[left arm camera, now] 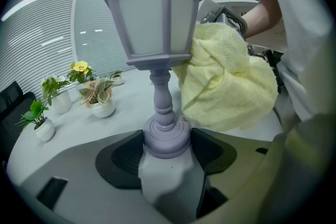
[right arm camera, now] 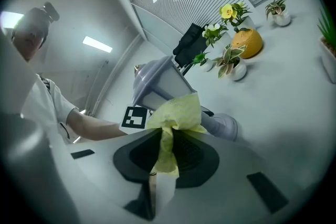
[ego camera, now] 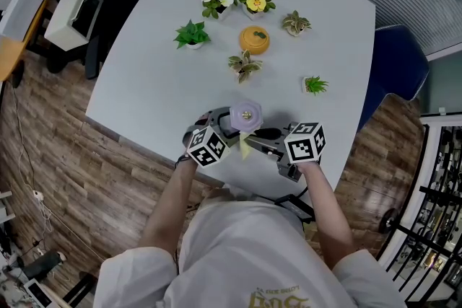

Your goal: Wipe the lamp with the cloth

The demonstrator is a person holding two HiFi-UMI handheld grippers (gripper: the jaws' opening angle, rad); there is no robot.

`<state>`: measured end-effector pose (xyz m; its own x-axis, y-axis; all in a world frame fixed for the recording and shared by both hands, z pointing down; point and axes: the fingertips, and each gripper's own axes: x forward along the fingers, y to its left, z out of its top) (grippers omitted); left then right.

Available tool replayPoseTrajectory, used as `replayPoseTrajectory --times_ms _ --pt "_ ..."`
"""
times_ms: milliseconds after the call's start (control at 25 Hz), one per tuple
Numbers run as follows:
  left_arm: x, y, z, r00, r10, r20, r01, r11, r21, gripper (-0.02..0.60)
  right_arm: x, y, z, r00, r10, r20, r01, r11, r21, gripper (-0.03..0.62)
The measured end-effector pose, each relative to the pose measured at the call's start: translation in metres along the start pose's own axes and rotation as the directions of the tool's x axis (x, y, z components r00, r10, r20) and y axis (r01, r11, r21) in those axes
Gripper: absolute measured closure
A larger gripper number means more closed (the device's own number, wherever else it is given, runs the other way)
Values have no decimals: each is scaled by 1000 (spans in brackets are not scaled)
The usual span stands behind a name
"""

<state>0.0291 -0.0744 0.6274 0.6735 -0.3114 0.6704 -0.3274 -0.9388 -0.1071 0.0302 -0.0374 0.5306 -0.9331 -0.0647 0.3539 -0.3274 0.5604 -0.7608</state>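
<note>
a pale grey table (ego camera: 144, 83) over a wood floor (ego camera: 58, 155), seen from above. near the table edge closest to me is the lilac lamp (left arm camera: 152, 18), upright, its long axis running straight up from round base to lantern head. my left gripper (left arm camera: 167, 150) is clamped on that base, one jaw on either side of it. i cannot tell whether the base rests on the table or is lifted just off it. my right gripper (right arm camera: 167, 147) sits on the lamp's opposite side, jaws pinched narrow on a tail of the yellow cloth (right arm camera: 176, 110). the bunched body of the cloth bulges out ahead of them and lies against the lower side of the lantern head. from above, the lamp stands between the two grippers, the left one at its left and the right one at its right. beyond the lamp and well apart from it, several small potted plants (ego camera: 245, 65) and an orange pot (ego camera: 254, 40) take no part.

my reading is that the wipe is on the head, with the stem and base not yet reached. the next stroke turns on the cloth lying to the lamp's right, beside the head. the right hand is therefore the one to travel along the upright axis while the left only steadies. too hard a sideways push could lean the lamp away from the cloth.
</note>
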Motion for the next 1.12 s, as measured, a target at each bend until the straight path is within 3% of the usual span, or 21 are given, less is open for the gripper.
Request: replayPoseTrajectory --times_ms 520,1120 --pt "1 1 -1 1000 -1 0 1 1000 0 285 17 -17 8 998 -63 4 63 998 2 523" --pt "0 0 0 1000 -1 1 1 1000 0 285 31 -36 -2 991 -122 -47 126 989 82 523"
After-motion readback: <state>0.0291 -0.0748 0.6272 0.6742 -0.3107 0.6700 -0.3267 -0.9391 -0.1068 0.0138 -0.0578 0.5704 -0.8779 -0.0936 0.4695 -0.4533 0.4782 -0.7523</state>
